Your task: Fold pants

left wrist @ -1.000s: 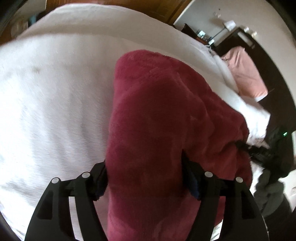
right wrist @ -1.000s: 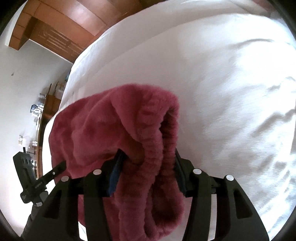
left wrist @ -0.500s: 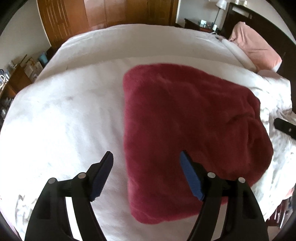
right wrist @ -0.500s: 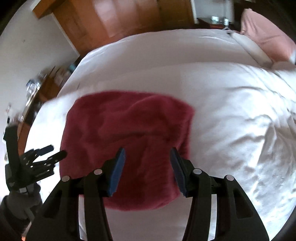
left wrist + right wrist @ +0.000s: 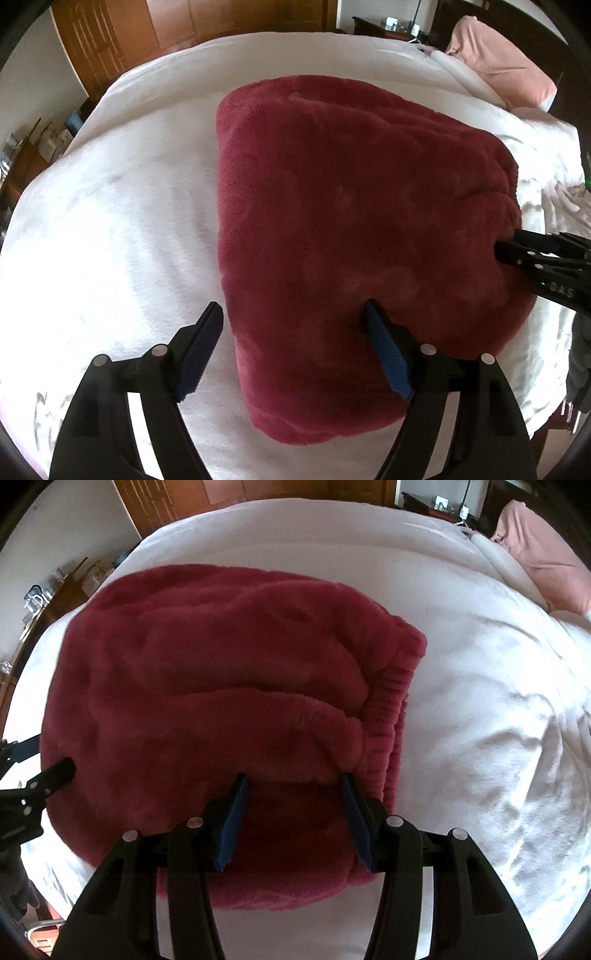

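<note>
Folded red pants [image 5: 351, 229] lie on the white bed [image 5: 110, 221]. Left gripper [image 5: 295, 325], jaws just widening, straddles their edge, gripping nothing; right gripper [image 5: 293, 786] hovers half-spread over the waistband, empty.

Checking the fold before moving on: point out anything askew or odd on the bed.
The folded pants are slightly uneven: at the elastic waistband end the layers bunch in soft ridges instead of lying flat. Nothing spilled or damaged on the white bedspread.
</note>
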`<state>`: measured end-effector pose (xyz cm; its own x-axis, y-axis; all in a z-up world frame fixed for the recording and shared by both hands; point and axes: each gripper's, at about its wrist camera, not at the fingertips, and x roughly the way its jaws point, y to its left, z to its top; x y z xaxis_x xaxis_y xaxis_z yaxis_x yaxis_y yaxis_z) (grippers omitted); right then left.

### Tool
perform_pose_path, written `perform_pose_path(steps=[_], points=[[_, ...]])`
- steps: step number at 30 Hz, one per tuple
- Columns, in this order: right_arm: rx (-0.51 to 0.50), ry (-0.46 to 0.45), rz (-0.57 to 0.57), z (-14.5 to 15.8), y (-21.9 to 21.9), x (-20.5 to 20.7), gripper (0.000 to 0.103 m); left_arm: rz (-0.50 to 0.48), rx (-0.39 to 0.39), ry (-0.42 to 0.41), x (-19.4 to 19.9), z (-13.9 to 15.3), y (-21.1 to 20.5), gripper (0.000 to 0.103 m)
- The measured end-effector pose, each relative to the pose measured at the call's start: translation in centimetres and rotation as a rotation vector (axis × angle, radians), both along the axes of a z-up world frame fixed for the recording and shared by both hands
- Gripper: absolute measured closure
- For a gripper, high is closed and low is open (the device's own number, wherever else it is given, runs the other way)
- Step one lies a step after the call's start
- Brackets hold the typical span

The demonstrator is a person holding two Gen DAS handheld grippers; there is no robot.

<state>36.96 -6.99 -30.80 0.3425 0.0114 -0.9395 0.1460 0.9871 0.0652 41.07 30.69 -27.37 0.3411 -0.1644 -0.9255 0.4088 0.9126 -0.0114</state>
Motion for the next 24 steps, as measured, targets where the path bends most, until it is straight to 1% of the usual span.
perform_pose_path(steps=[5,13,18,22,24], points=[[0.028,0.008,-0.01,-0.8,-0.7,0.4,0.05,-0.007,0.023,-0.008,0.0,-0.4,-1.0,0.024],[0.024,0.005,0.018,-1.4,-1.2,0.8,0.05,-0.006,0.062,-0.024,-0.8,-0.7,-2.5,0.024],[-0.007,-0.005,0.058,-1.9,-1.1,0.3,0.049,-0.02,0.096,-0.031,-1.1,-1.6,-3.2,0.023],[-0.018,-0.008,0.061,-2.5,-1.1,0.1,0.049,-0.043,0.132,-0.043,-1.1,-2.6,-3.8,0.019],[-0.04,-0.004,0.066,-2.5,-0.7,0.1,0.049,-0.041,0.13,-0.047,-1.0,-3.3,-3.8,0.017]])
